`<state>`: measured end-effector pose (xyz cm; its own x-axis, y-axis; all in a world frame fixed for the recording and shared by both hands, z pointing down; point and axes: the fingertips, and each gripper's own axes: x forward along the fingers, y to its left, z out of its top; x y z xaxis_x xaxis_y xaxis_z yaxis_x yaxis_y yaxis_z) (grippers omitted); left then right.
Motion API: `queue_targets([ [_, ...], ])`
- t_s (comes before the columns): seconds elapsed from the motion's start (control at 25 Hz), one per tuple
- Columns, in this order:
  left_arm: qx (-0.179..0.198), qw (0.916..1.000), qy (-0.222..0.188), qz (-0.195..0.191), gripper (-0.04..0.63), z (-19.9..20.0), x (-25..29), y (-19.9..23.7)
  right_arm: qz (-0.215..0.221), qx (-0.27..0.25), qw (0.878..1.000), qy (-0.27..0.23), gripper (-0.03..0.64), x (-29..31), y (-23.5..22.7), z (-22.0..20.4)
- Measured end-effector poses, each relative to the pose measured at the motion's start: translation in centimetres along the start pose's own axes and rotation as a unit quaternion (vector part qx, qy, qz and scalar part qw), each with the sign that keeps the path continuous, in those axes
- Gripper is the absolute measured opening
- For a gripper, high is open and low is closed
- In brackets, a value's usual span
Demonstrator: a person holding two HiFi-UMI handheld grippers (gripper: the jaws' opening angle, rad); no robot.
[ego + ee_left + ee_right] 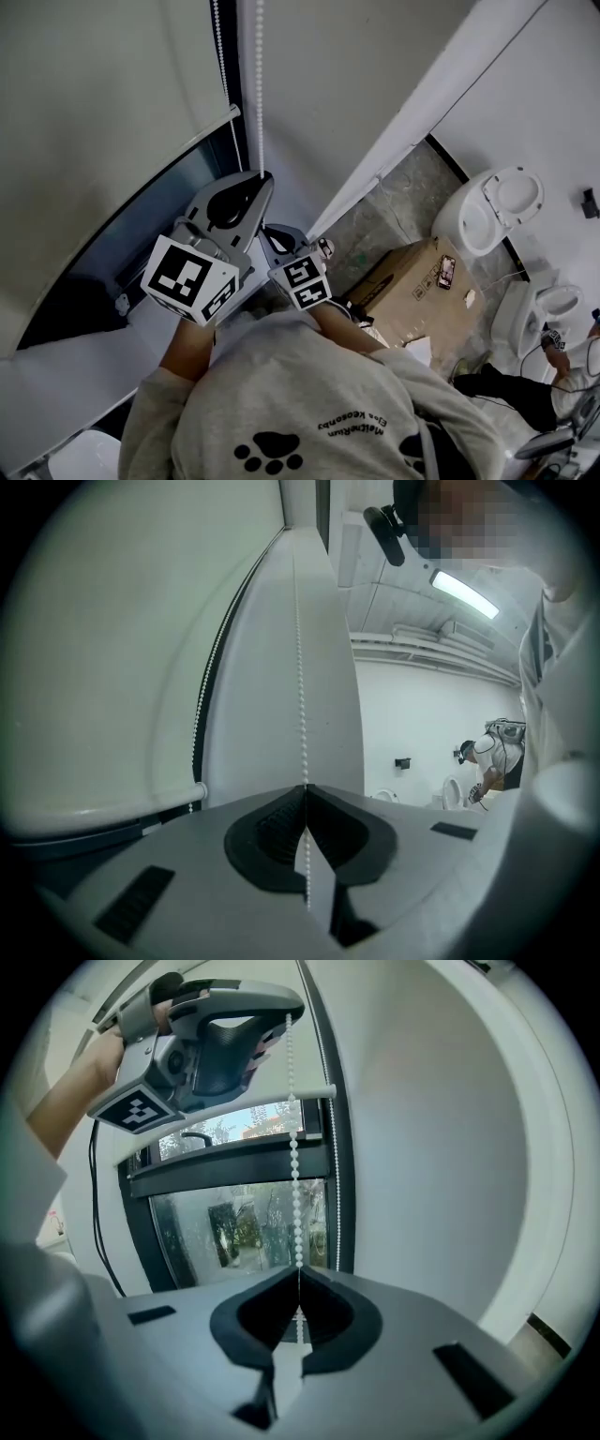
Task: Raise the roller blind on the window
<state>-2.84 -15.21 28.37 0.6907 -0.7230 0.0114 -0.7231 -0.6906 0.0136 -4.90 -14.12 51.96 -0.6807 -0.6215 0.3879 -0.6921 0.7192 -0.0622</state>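
Observation:
The white roller blind [103, 103] covers most of the window, and its bottom bar [234, 1108] hangs above the bare glass [244, 1222]. A white bead chain [260, 84] drops beside it in two strands. My left gripper [262, 178] is shut on the nearer strand, and the beads [301, 667] run up from its closed tips [305, 787]. Just below it, my right gripper [277, 234] is shut on the same strand [295, 1166], which goes straight up from its tips [299, 1274] to the left gripper [281, 1018] overhead. The second strand [208, 682] hangs free by the frame.
A dark window frame [333, 1166] and a white wall [328, 84] lie to the right of the chain. On the floor behind stand a cardboard box [412, 286] and white toilets [492, 211]. Another person [492, 757] is working at the far right.

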Motion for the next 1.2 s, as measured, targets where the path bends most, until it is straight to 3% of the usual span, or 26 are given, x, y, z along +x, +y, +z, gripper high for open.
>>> queue_targets([
  [0.48, -0.039, 0.9992, -0.006, 0.009, 0.009, -4.2, -0.1, 0.4, 0.000, 0.003, 0.999, 0.042, 0.009, 0.8, -0.3, -4.2],
  [0.76, -0.059, 0.9981, -0.017, -0.001, 0.008, -4.6, 0.0, 0.0, -0.002, 0.005, 0.999, 0.044, 0.009, 1.1, -0.6, -4.4],
  [1.0, -0.086, 0.9962, -0.017, -0.005, 0.008, -6.5, -0.1, 0.3, 0.003, 0.032, 0.997, 0.069, 0.009, 1.2, -1.1, -6.2],
  [1.2, -0.090, 0.9958, -0.018, -0.010, 0.008, -6.8, -0.3, -0.2, 0.008, 0.013, 0.997, 0.073, 0.009, 1.2, -0.8, -6.7],
])
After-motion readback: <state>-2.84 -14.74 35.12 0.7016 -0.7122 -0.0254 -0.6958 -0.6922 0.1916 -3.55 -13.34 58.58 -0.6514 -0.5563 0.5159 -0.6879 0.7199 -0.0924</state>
